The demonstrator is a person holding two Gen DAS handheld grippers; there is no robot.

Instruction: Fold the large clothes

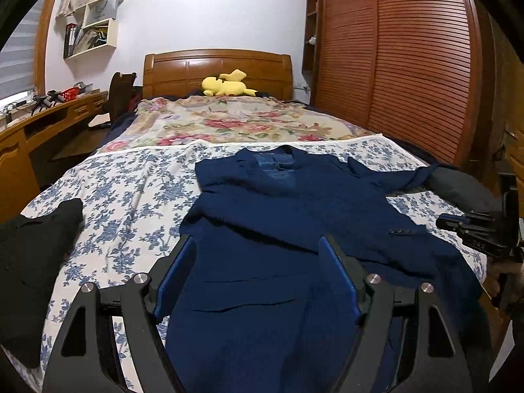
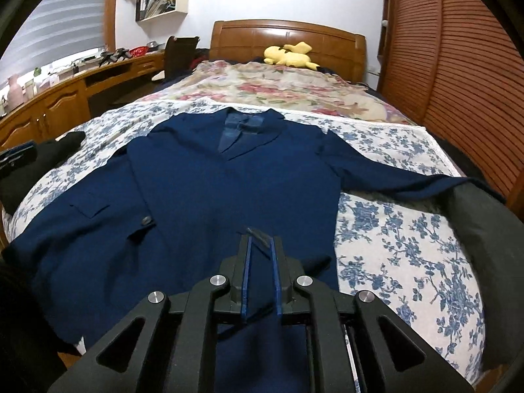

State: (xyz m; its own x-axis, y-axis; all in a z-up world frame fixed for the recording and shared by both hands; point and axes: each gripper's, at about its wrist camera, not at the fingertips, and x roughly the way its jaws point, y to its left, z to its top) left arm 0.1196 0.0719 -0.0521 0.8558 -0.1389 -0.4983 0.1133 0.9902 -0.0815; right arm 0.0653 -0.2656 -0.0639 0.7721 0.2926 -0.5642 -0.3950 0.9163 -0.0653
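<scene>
So the navy jacket (image 2: 203,177) lies flat on the bed (image 2: 393,229), collar toward the headboard (image 2: 288,42), hem toward the camera, one sleeve stretched out right. Left tongs (image 1: 258,245) hang spread wide above the hem, gripping nothing. Right tongs (image 2: 261,239) are parted by a thin gap, nothing pinched.

Navy jacket (image 2: 203,177) flat on bed (image 2: 393,229) — right gripper (image 2: 261,239) above hem, jaws nearly shut.
</scene>
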